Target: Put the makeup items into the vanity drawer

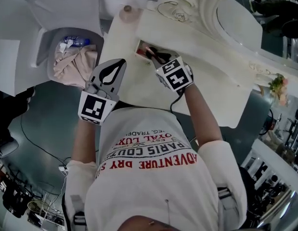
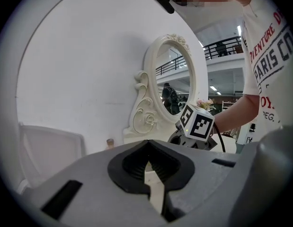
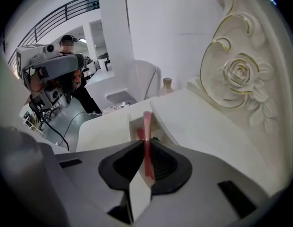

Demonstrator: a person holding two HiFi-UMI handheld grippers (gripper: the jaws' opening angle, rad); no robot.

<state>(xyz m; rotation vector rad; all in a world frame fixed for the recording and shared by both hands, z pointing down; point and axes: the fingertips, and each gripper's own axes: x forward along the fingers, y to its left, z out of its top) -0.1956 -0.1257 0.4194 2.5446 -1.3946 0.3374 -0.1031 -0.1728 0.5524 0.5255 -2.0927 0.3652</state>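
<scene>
Two grippers. Clamped in right gripper (image 3: 145,148): one slim, glossy pink stick (image 3: 146,124) (tip over one open white drawer (image 1: 140,46)). Left gripper (image 2: 148,167): jaws together, empty. One oval mirror (image 2: 177,86), rose-carved frame.

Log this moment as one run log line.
right gripper: shut on pink stick, at open vanity drawer | left gripper: shut, empty | stage: stick not yet released

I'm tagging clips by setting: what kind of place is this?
Probably a staged dressing corner in a large hall: white vanity with oval mirror, carved rose, railed upper gallery behind.
</scene>
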